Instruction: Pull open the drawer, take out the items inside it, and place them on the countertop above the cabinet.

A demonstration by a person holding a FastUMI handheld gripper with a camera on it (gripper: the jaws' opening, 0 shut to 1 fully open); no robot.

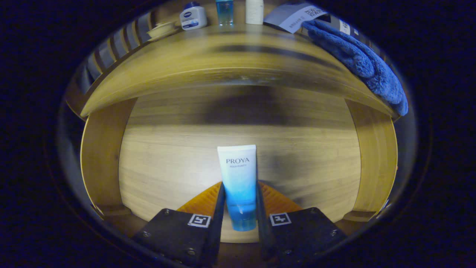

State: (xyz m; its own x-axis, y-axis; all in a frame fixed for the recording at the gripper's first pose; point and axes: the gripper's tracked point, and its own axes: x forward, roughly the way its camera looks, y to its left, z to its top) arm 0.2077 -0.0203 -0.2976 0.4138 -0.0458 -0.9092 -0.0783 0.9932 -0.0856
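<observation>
tube (238, 178) between gripper (240, 195) fingers, over drawer floor (167, 156) | countertop (230, 48) above: 3 bottles behind, towel (357, 59) right

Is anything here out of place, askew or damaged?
Nothing looks damaged or spilled. The gripper is shut on the white-and-blue plastic tube over the open wooden drawer. A fluffy blue towel overhangs the countertop's edge.

A home washroom corner, set up like a bathroom vanity. The landmark is the wooden countertop (238, 52) above an open wooden drawer (238, 149). At the countertop's far edge stand toiletries: a squat white lotion bottle (193, 16), a clear blue bottle (224, 11) and a white bottle (254, 11). Left of them sits what may be a soap dish (163, 29), blurred. A blue plush towel (357, 59) drapes over the countertop's right end.
</observation>
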